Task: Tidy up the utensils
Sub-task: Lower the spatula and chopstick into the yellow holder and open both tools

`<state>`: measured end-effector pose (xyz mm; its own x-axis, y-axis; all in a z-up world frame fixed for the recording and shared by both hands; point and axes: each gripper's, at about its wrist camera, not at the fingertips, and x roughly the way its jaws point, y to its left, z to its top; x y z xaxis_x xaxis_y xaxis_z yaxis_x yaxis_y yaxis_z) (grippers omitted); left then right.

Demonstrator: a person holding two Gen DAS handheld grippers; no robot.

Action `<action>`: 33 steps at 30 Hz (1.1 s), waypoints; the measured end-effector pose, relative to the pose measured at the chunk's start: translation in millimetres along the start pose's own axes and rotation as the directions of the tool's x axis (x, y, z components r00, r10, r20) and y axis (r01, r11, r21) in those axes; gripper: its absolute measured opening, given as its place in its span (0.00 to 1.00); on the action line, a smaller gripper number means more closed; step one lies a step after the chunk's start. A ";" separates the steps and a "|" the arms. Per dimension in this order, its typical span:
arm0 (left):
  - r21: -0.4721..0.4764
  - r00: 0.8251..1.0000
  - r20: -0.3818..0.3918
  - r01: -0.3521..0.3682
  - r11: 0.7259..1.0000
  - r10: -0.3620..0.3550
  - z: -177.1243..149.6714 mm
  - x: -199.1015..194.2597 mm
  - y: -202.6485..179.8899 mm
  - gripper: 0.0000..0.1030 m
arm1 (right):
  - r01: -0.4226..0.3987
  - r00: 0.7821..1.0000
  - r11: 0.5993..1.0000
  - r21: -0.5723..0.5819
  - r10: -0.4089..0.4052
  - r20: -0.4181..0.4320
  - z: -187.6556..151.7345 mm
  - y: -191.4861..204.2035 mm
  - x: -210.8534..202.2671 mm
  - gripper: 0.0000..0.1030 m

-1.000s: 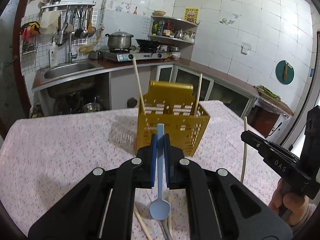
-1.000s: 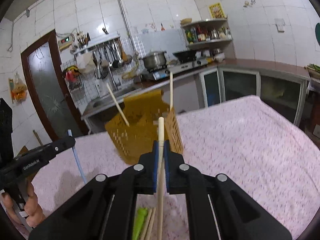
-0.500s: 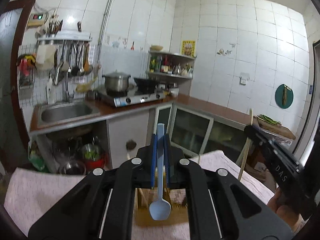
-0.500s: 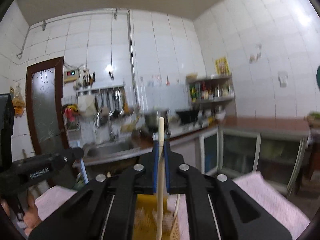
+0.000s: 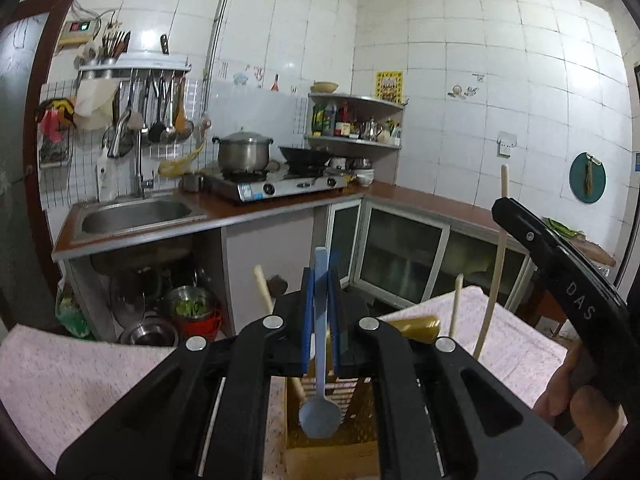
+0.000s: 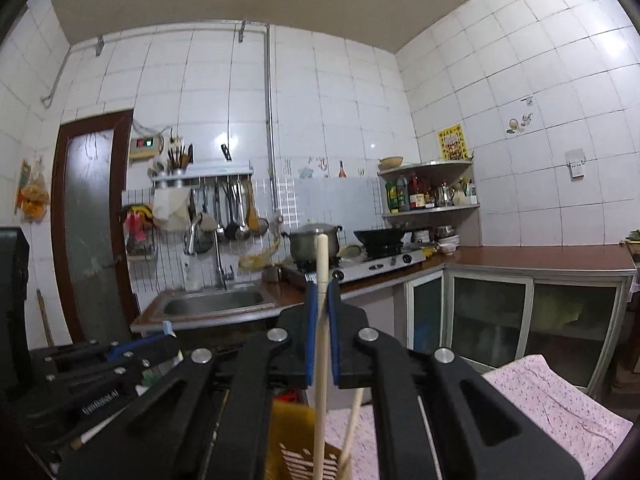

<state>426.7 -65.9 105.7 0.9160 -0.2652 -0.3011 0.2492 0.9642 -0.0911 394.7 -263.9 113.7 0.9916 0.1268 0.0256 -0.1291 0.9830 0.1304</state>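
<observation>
My left gripper [image 5: 320,276] is shut on a light blue spoon [image 5: 320,420], bowl end hanging down, handle up. Right under it stands the yellow slotted utensil holder [image 5: 332,452], with two wooden chopsticks [image 5: 264,288] leaning in it. My right gripper [image 6: 322,284] is shut on a long wooden chopstick [image 6: 320,360], held upright over the holder [image 6: 288,440], where another chopstick [image 6: 354,420] leans. In the left wrist view the right gripper [image 5: 560,272] shows at the right with its chopstick [image 5: 498,264] and a hand [image 5: 576,412]. The right wrist view has the left gripper [image 6: 100,376] at its lower left.
The holder stands on a table with a pink flowered cloth [image 5: 60,380]. Beyond it runs a kitchen counter with a steel sink [image 5: 136,214], a gas stove [image 5: 280,186] with a pot [image 5: 244,152] and a wok, a corner shelf [image 5: 356,120] and glass-door cabinets [image 5: 404,256].
Both grippers have risen and moved forward to stand over the yellow holder. Both views have tilted up from the tabletop to the kitchen wall. Spoon and chopstick stay gripped.
</observation>
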 end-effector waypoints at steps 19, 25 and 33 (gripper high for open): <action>-0.002 0.996 -0.081 -0.029 1.000 0.029 -48.7 8.1 8.0 0.15 | -0.002 0.988 1.000 0.019 0.005 -0.152 -65.9 -10.6 2.1 0.06; -0.062 0.996 -0.079 -0.043 0.997 0.038 -35.3 -21.7 20.1 0.81 | 0.030 0.983 0.999 0.043 -0.022 -0.183 -47.4 -15.8 -17.3 0.59; -0.090 0.982 -0.167 -0.104 0.990 0.088 -44.4 -78.9 46.8 0.95 | 0.146 0.952 0.987 -0.071 -0.160 -0.262 -41.5 -6.4 -71.8 0.70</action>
<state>352.1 -0.2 83.0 0.8692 -0.1769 -0.4618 0.1230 0.9818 -0.1447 324.7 -273.8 69.8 0.9667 -0.0019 -0.2559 0.0185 0.9979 0.0623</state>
